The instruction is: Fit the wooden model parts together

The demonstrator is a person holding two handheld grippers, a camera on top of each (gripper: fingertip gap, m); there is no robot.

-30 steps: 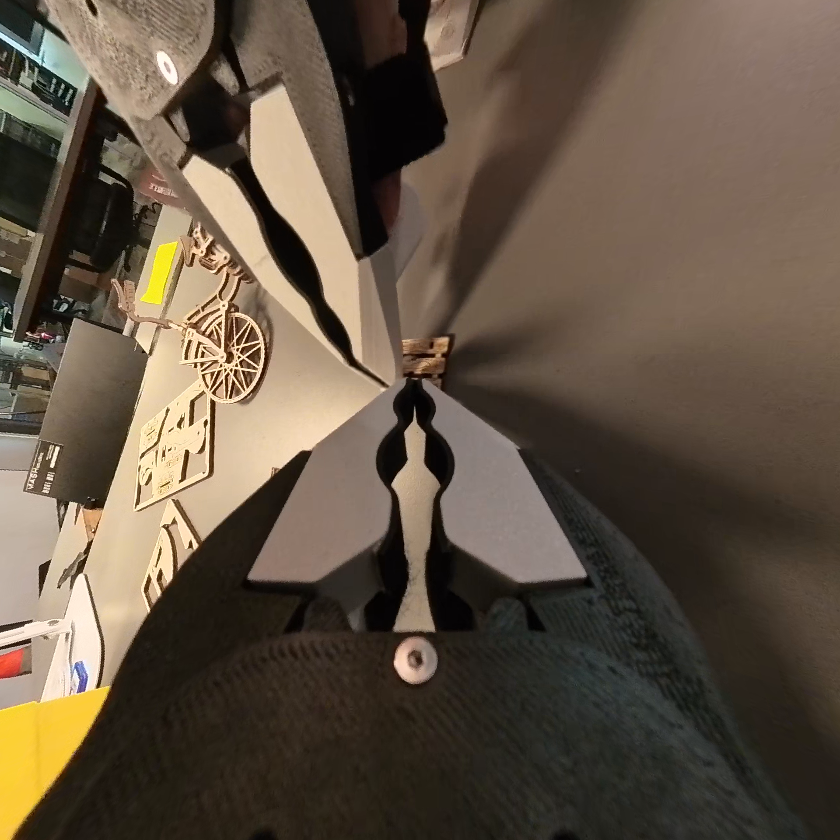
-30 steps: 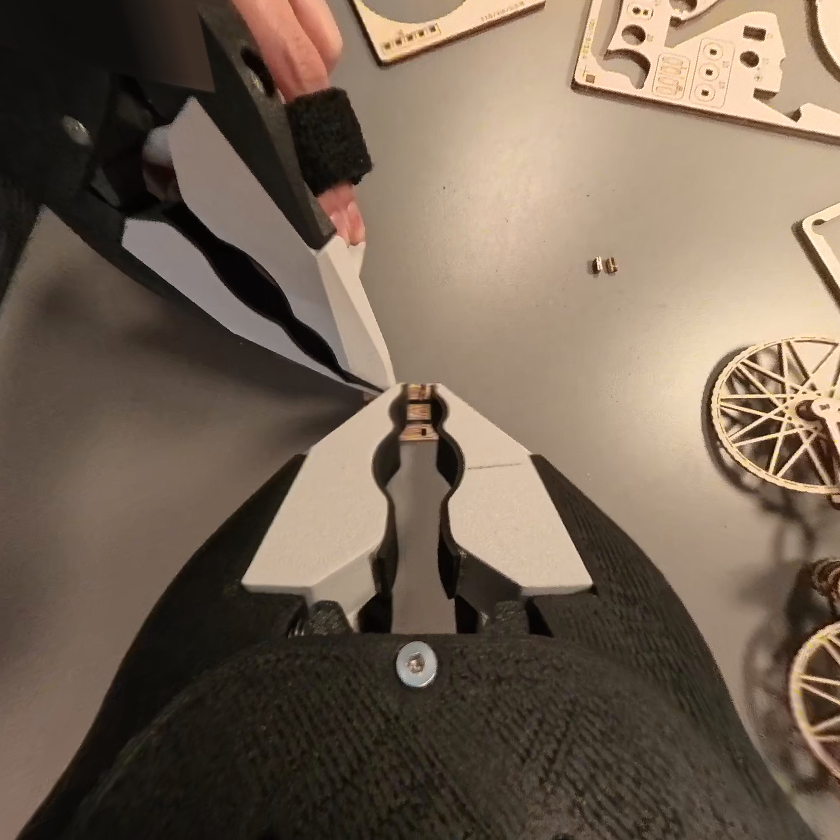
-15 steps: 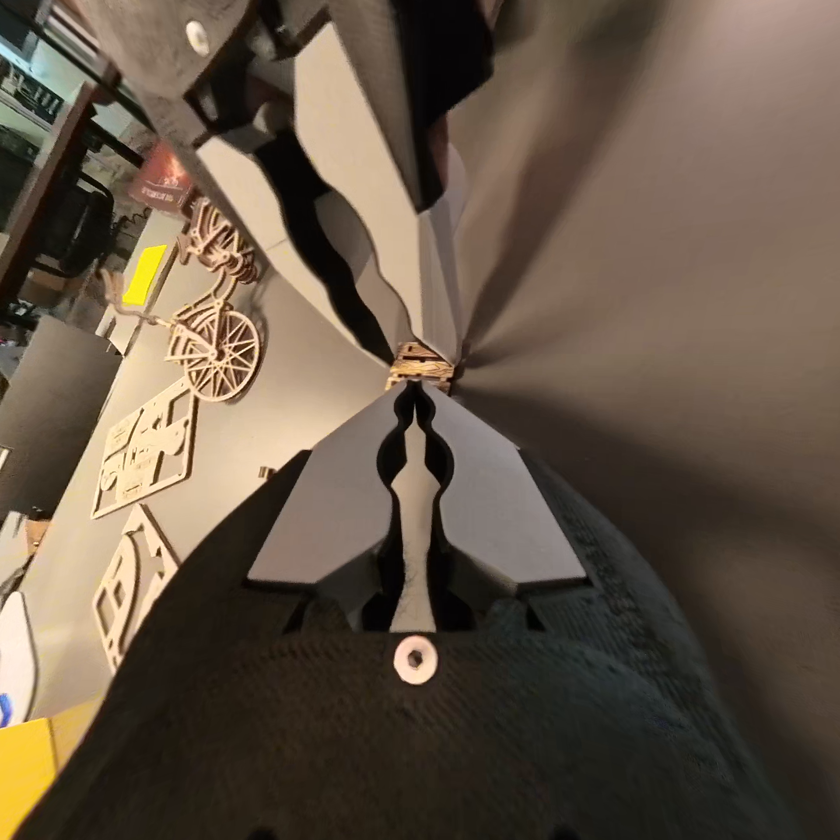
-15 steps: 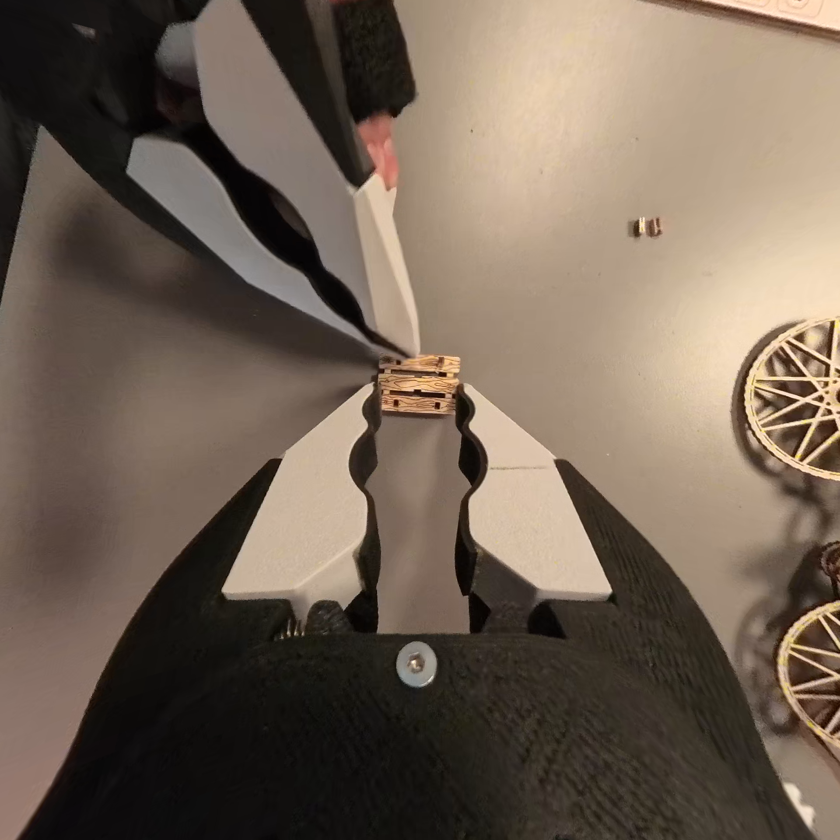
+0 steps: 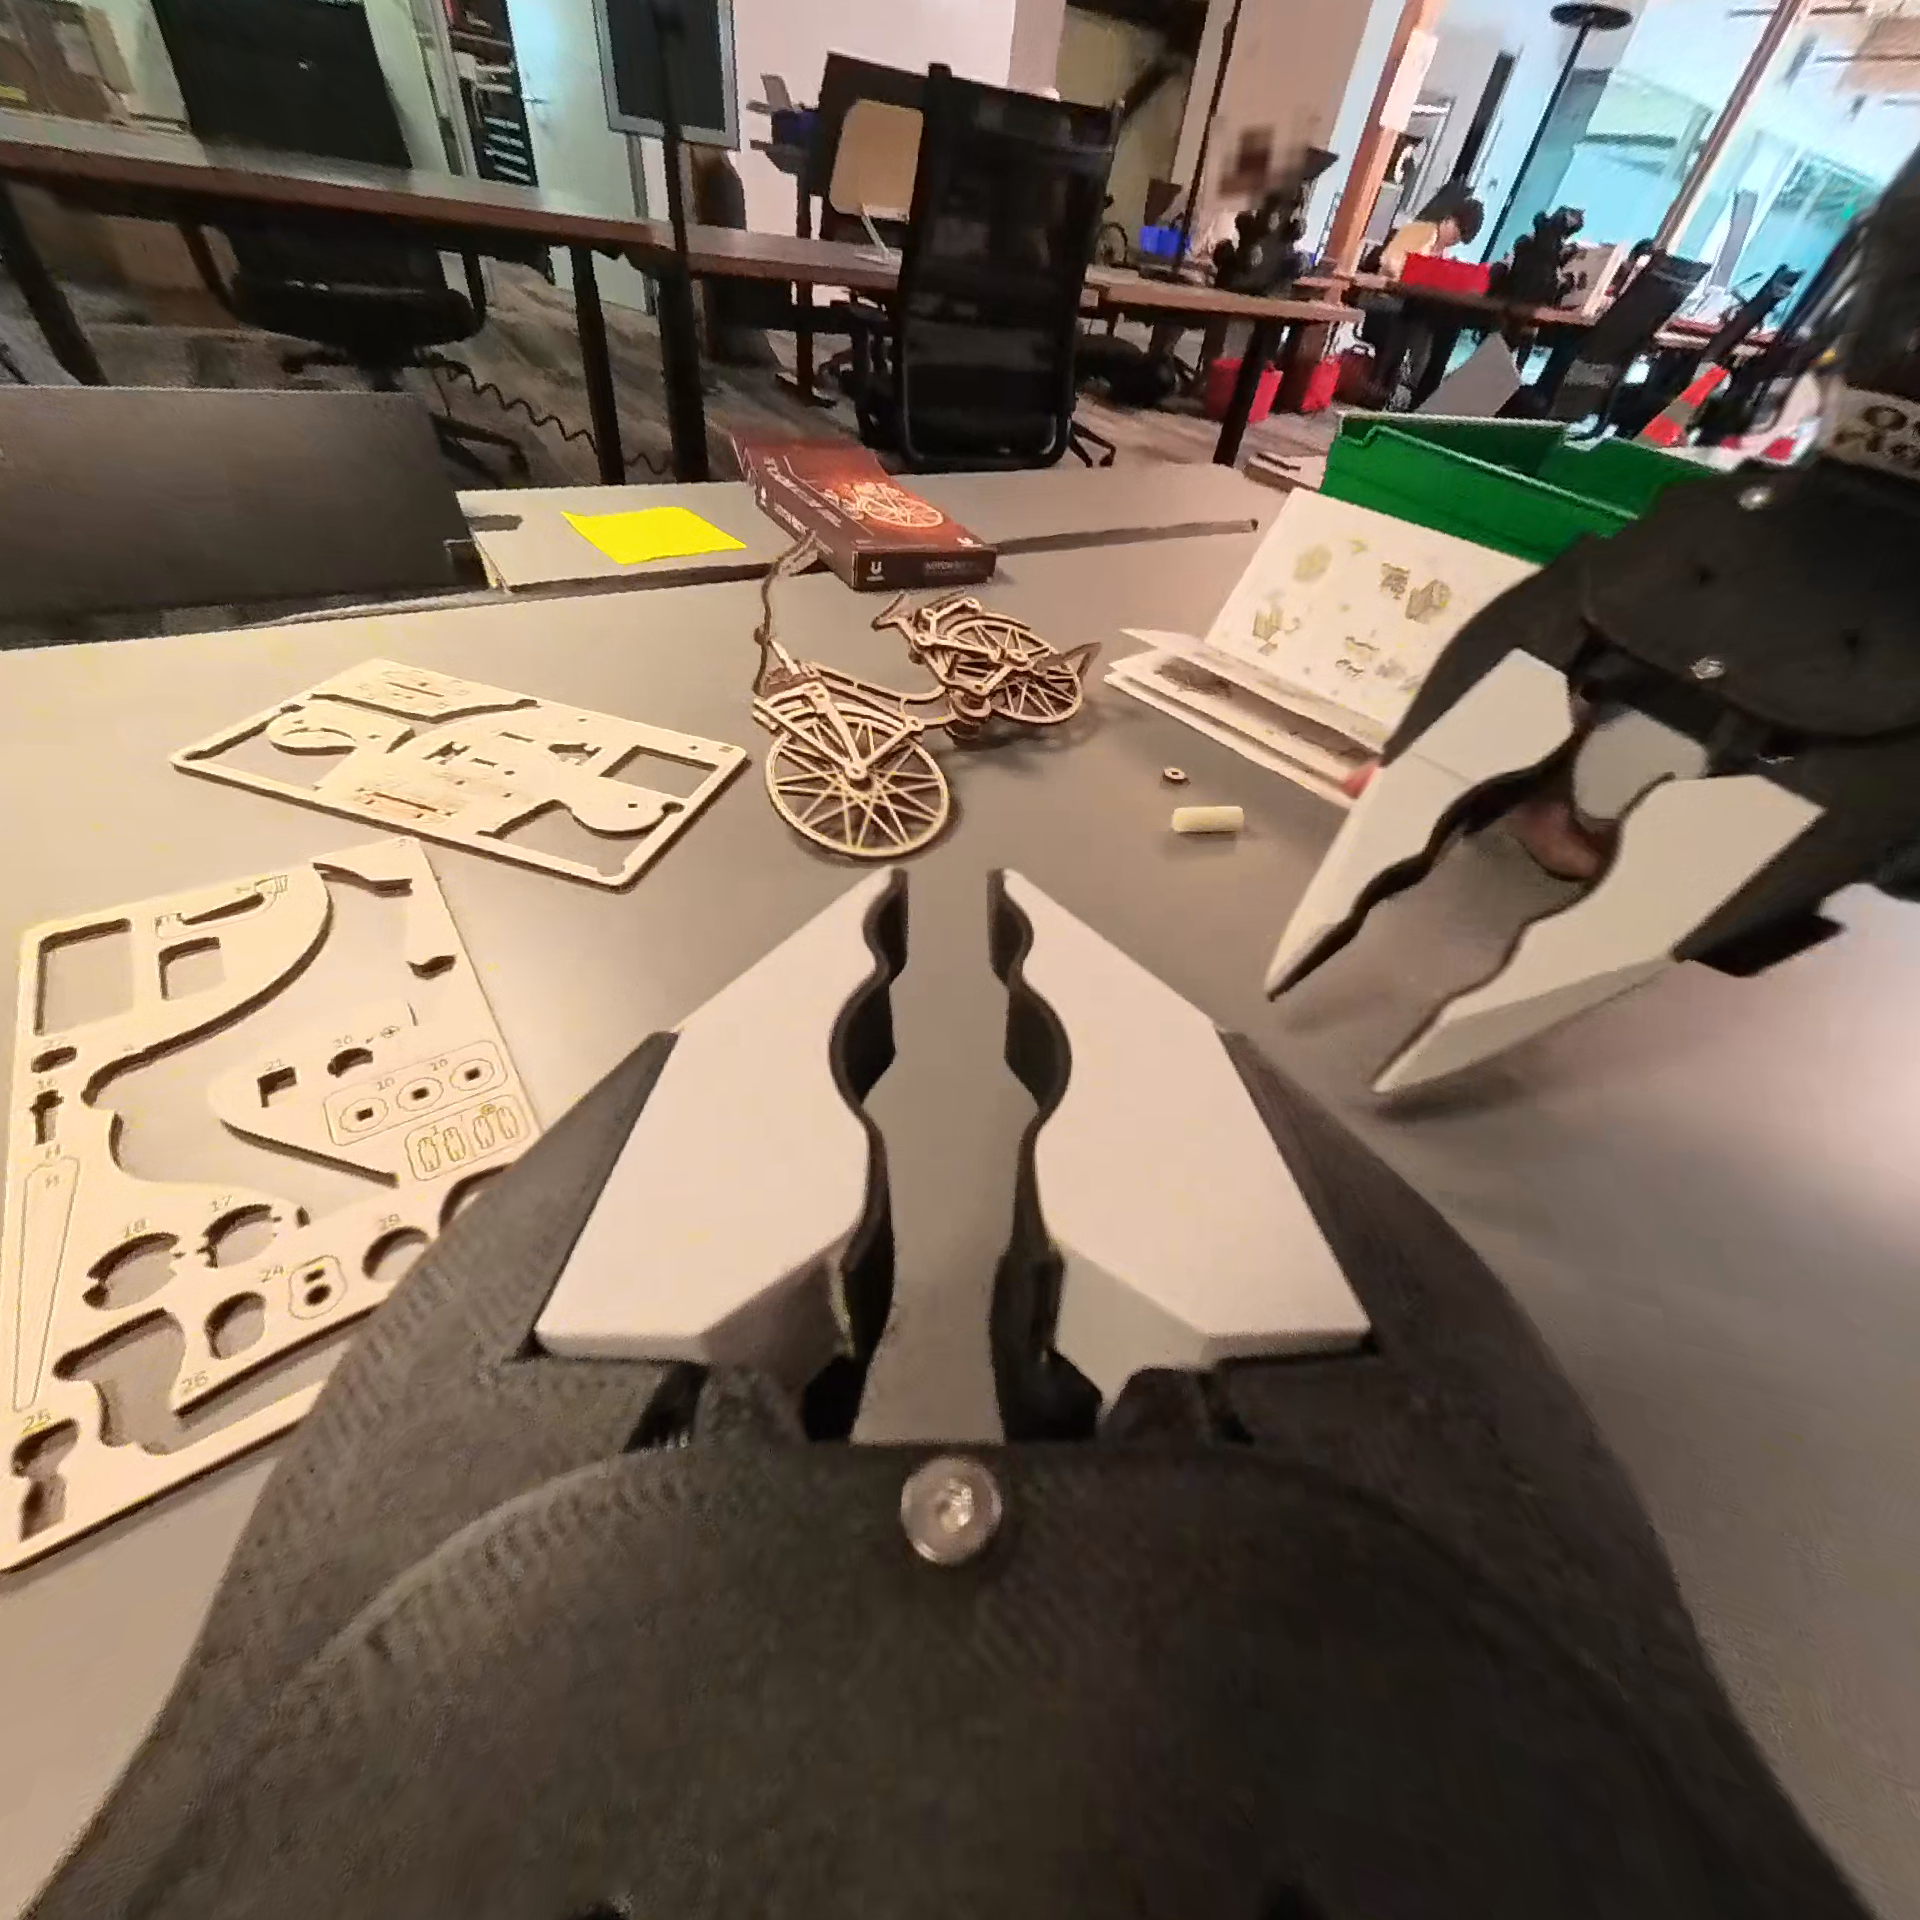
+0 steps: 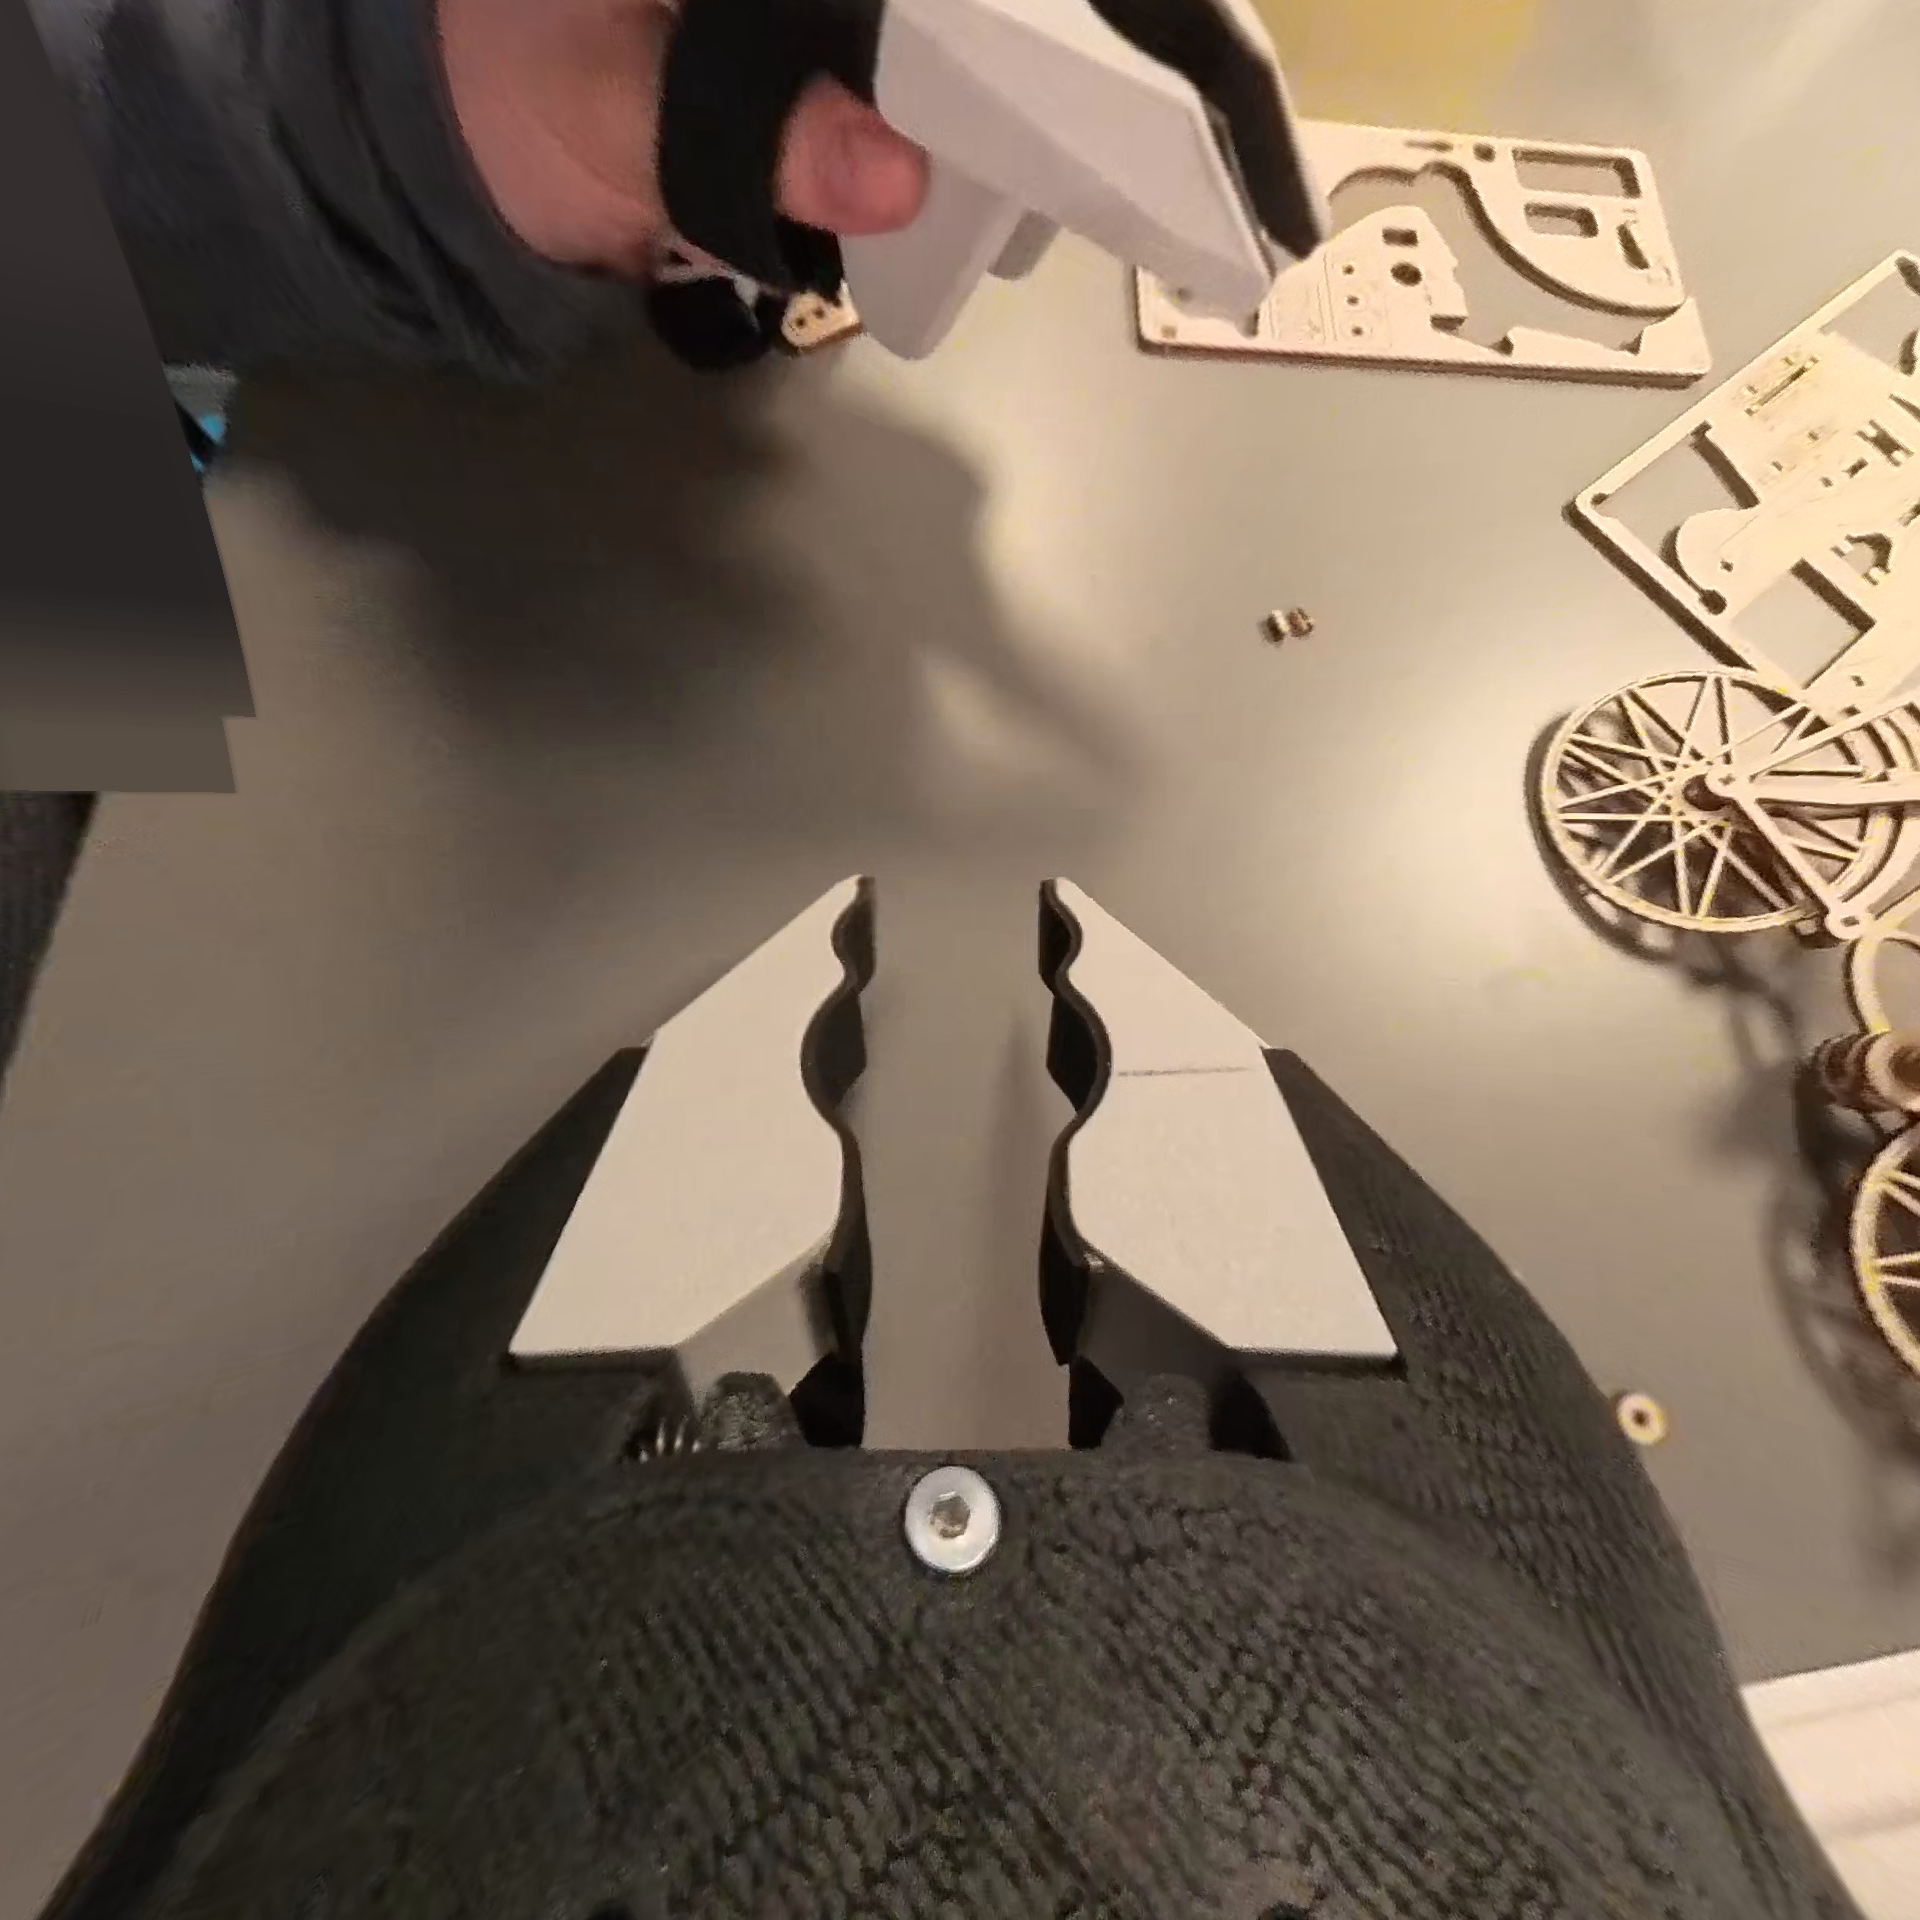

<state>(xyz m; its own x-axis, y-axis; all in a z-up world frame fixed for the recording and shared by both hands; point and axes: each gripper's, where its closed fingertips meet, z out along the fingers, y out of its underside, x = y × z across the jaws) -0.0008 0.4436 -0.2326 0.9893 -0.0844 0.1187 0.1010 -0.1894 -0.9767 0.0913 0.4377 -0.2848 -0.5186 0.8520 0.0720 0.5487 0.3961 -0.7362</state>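
Observation:
My left gripper (image 5: 945,883) is open and empty, held above the grey table (image 5: 1558,1299). My right gripper (image 6: 954,888) is open and empty too; it shows at the right of the left wrist view (image 5: 1340,1029). The left gripper (image 6: 1283,265), held by a hand (image 6: 623,156), is at the top of the right wrist view. A small tan wooden piece (image 6: 821,317) shows just under that hand; I cannot tell if it lies on the table. The wooden bicycle model (image 5: 883,748) lies beyond the left gripper; its wheel shows in the right wrist view (image 6: 1704,800).
Two punched wooden sheets (image 5: 457,758) (image 5: 208,1122) lie at the left. A dark box (image 5: 862,520), an open booklet (image 5: 1330,623) and a green bin (image 5: 1475,488) are at the back. A cream cylinder (image 5: 1205,819) and a tiny part (image 6: 1288,623) lie loose. The tips of one gripper are about 11 cm away from the tips of the other. From either gripper's tips it is about 15 cm to the wooden bicycle model (image 5: 883,748). It is also in sight in the right wrist view (image 6: 1785,845).
Both grippers have opened and drawn apart. The small wooden piece held between their tips is no longer there. The left gripper has swung up to look across the table.

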